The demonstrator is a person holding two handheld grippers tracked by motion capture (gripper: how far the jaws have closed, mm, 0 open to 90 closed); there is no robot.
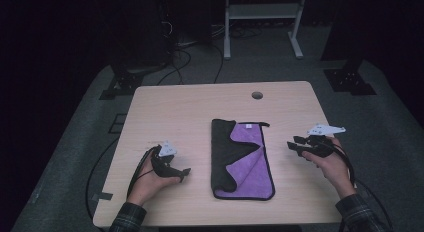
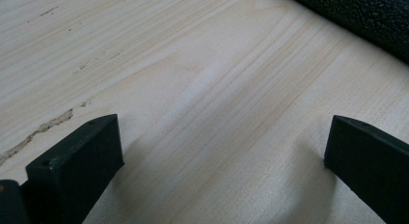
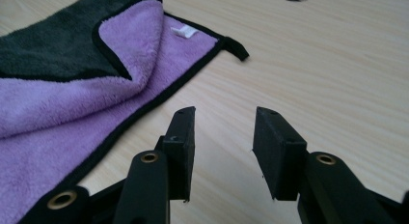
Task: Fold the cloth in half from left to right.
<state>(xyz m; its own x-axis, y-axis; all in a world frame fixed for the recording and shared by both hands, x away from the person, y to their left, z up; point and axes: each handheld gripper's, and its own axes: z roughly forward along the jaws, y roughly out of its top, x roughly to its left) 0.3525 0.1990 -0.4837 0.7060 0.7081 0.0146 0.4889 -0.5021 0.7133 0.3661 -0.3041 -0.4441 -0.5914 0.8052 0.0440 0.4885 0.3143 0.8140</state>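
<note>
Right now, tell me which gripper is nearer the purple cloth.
Right. The right gripper hovers just off the purple cloth's right edge; the left gripper sits a little farther off its left edge.

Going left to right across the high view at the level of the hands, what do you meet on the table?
Left gripper, jaws wide apart with nothing between them → folded purple and dark grey cloth lying flat → right gripper, jaws partly apart and holding nothing, just off the cloth's right edge.
</note>
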